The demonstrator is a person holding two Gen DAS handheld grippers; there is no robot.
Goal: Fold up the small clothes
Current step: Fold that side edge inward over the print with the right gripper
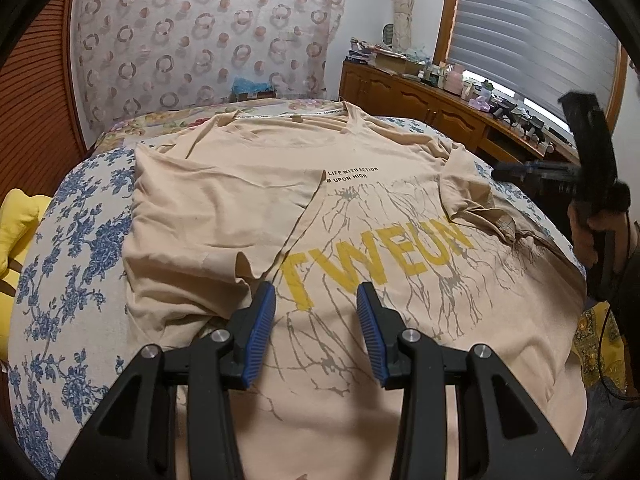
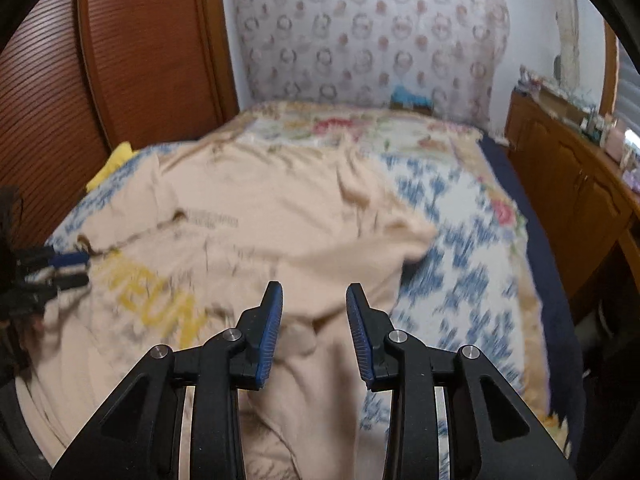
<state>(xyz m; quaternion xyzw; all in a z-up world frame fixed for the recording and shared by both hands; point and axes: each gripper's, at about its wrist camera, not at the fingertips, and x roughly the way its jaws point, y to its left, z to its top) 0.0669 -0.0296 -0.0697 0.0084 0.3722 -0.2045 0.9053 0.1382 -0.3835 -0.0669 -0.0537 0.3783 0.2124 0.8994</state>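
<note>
A beige T-shirt (image 1: 224, 200) with yellow letters and a grey branch print lies spread on the bed, neck at the far end. Its left side is folded over the middle, and its right sleeve (image 1: 468, 188) is turned inward. My left gripper (image 1: 316, 292) hovers open over the print with nothing between its blue pads. At the shirt's right edge, the right gripper (image 1: 505, 172) appears blurred, held by a hand. In the blurred right wrist view, my right gripper (image 2: 314, 292) stands open above the shirt (image 2: 280, 220) near a bunched fold. The left gripper (image 2: 82, 269) shows at the far left.
The bed cover (image 1: 72, 280) has a blue floral print. A yellow pillow (image 1: 16, 224) lies at the left edge. A wooden dresser (image 1: 420, 100) crowded with small items runs along the right under a blinded window. Behind the bed hangs a patterned cloth (image 1: 200, 32).
</note>
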